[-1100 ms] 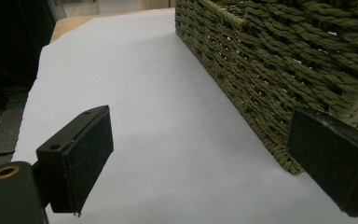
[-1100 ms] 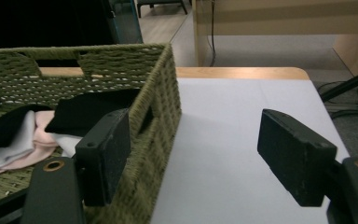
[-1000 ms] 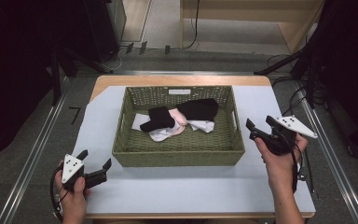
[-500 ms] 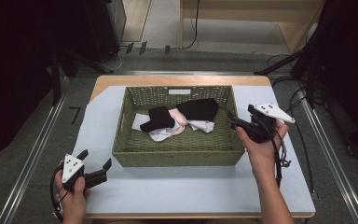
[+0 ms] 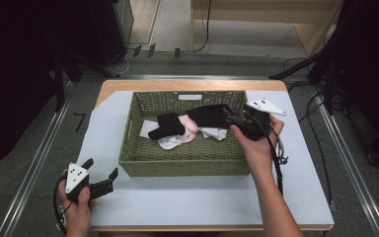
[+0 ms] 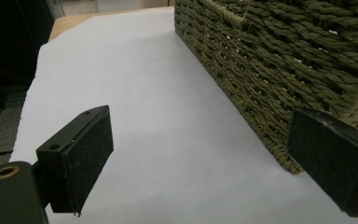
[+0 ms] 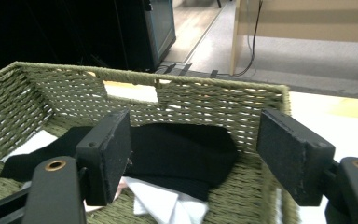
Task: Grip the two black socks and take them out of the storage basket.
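High view: woven green basket (image 5: 182, 160) sits mid-table on a pale sheet (image 5: 192, 202); inside lie a black sock (image 5: 167, 124), a second black piece (image 5: 209, 115), a pink sock (image 5: 190, 123) and white cloth (image 5: 170, 143), all bunched and touching toward the far half. Right gripper (image 5: 238, 120) reaches over the basket's right rim, tips just beside the second black piece; whether they touch it cannot be told from above. Left gripper (image 5: 100, 169) rests low on the sheet near the basket's front-left corner, w/ hand (image 5: 76, 210) around it.

Right gripper view adds detail the overhead lacks: right gripper (image 7: 193, 154) has its jaws wide apart, nothing clamped; the black piece (image 7: 182, 158) lies beyond and between them, w/ white cloth (image 7: 161, 203) under it. Basket far wall (image 7: 214, 105) carries a pale tag (image 7: 130, 92).

Left gripper view: left gripper (image 6: 205, 163) spread wide, empty, bare sheet (image 6: 168, 140) between the pads; basket side wall (image 6: 279, 70) just beside one pad, apart from it.

Writing: the pale tag (image 5: 190, 97) on the far wall is too small to read; no brand legible. Grey plates atop both grippers carry dark dots, no text.
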